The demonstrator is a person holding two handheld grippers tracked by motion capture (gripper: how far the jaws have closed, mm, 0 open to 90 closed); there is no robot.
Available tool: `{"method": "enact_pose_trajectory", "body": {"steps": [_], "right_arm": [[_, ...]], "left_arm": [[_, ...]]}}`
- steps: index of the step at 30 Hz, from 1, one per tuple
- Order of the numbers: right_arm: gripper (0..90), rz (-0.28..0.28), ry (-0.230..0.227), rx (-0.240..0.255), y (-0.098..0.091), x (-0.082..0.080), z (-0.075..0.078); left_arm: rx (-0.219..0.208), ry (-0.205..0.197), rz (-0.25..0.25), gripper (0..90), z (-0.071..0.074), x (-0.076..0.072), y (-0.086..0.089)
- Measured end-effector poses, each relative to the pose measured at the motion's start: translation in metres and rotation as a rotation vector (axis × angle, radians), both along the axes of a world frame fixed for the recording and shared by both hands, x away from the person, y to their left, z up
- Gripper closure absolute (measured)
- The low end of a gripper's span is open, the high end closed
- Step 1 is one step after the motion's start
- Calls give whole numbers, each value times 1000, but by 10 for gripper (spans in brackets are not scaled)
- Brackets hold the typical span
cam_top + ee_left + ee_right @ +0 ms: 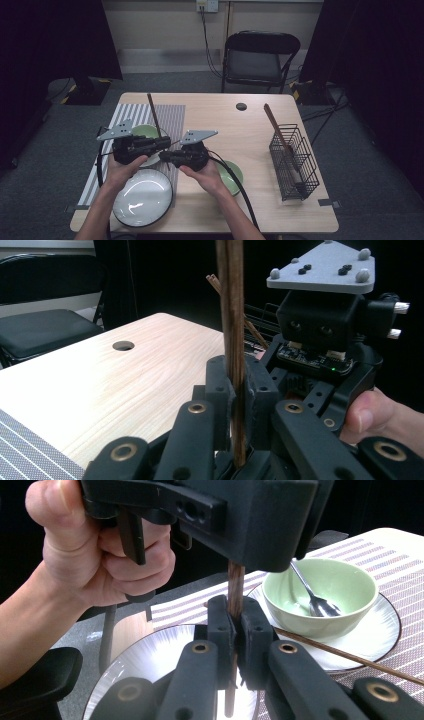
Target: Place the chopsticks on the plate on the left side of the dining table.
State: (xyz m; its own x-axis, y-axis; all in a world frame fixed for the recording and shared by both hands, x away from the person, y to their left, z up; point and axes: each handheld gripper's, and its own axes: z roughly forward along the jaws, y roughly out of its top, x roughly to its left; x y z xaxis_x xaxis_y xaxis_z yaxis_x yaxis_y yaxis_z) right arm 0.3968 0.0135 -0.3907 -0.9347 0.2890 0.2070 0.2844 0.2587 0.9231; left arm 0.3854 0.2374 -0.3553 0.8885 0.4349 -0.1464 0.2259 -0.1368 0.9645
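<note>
A dark brown chopstick (153,112) stands almost upright over the striped placemat (172,112). My left gripper (165,143) is shut on the chopstick (234,330), its pads pressed on both sides of the stick. Facing it from the right, my right gripper (164,158) is shut on the same chopstick (235,582) just under the left gripper's body. In the left gripper view, the right gripper's grey plate (325,267) rises close behind the stick. A second chopstick (350,655) lies slanted across the rim of the plate (387,630) under the green bowl (325,587).
A spoon (310,600) rests in that green bowl. A white dark-rimmed plate (142,199) sits at the front left, and another green bowl (234,176) lies by the right forearm. A wire basket (295,160) with long utensils stands at the right. A folding chair (260,55) is behind the table.
</note>
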Motion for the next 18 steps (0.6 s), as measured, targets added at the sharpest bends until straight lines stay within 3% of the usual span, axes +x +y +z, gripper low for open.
{"method": "enact_pose_trajectory", "body": {"steps": [11,13,18], "right_arm": [[864,-15,-4,-18,-6,-1,2],[865,-32,-29,-24,-9,-3,5],[865,-33,-30,-32,-10,-5,8]], "left_arm": [[6,-1,9,786,-3,3,5],[-18,4,0,777,-3,3,6],[-4,-1,8,761,-3,3,6]]}}
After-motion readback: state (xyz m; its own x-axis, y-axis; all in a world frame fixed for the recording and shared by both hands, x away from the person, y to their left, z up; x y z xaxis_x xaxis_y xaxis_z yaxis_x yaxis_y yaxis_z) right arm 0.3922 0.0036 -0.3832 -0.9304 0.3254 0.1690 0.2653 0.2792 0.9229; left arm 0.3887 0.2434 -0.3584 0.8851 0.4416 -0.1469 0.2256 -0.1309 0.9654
